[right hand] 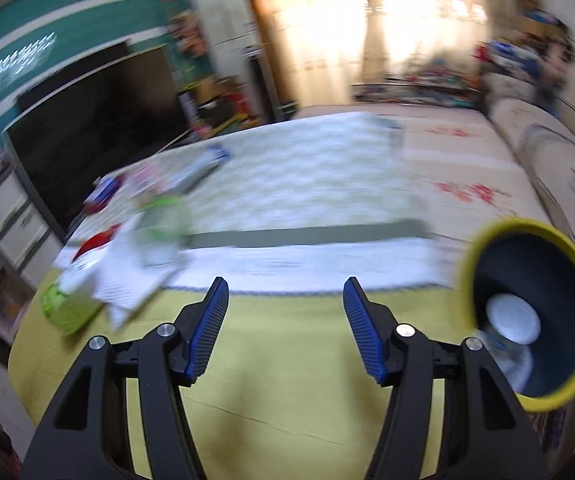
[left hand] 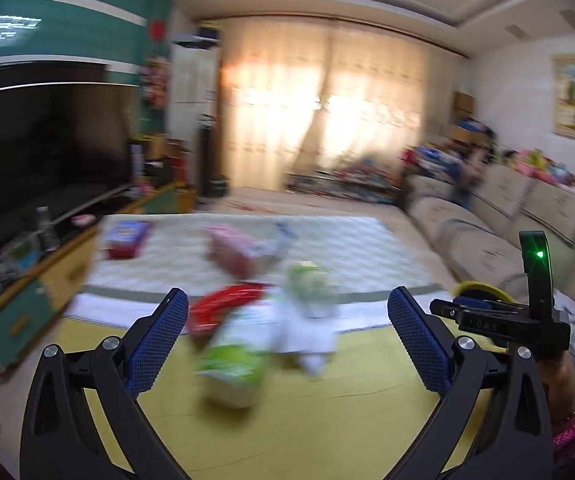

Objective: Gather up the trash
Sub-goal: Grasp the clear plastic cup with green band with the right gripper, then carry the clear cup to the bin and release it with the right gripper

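Right wrist view: one pale item already inside yellow-rimmed bin (right hand: 535, 316), wrapper pile (right hand: 119, 276) left on counter (right hand: 287, 380); left claw (left hand: 287, 320) wide, right claw (right hand: 285, 320) half-open, both empty.

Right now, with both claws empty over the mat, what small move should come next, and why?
Probably ease the left claw forward and down onto the green-and-white wrapper. Its pads stand wide apart with nothing between them, the wrapper lies just ahead, and the yellow-rimmed bin waits at the right.
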A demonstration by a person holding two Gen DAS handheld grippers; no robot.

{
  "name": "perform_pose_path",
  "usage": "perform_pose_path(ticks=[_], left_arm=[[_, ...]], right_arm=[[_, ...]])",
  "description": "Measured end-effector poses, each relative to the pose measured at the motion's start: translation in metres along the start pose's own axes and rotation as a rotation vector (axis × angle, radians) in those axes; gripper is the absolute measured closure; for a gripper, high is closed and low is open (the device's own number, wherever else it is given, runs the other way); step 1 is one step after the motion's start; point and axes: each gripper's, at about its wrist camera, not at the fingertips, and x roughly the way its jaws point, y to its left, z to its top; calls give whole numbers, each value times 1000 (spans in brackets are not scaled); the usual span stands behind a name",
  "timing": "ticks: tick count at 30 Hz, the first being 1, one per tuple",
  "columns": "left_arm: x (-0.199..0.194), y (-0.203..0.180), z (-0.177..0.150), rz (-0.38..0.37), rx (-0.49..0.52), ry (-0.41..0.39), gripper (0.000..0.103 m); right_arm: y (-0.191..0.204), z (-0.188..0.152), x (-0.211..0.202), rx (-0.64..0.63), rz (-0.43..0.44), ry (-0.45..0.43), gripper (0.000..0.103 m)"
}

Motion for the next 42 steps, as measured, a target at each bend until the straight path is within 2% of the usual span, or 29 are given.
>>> perform_pose_path(ticks=[3,10,17,21,23,24,30,34,38,42], left_arm=[[-13,37,-9,57,-43,-6,5],[-12,74,-31,32,-103,25,5],[0,74,-37,8,-122,44,5],[2,75,-40,6,-133,45,5],[5,76,-40,6,-139,47,5],[6,75,-41,6,-142,48,5],[8,68,-43,9,-137,51,5],[6,58,-43,-4,-136,51,5],[-2,50,-39,-14,-139,43,5],[-13,39,-36,-8,-114,29,5]], right_arm=[[45,8,21,-56,54,21,46],[107,31,59,-134,37,43,46],[118,40,85,-132,-26,58,46],[114,37,96,-115,-21,75,46],[114,36,100,-119,3,86,56],[114,35,100,-121,3,85,56],[106,31,71,-118,26,61,56],[90,25,35,-99,37,19,56],[66,18,-16,-87,17,-37,56],[27,9,-61,-44,-56,-88,56]])
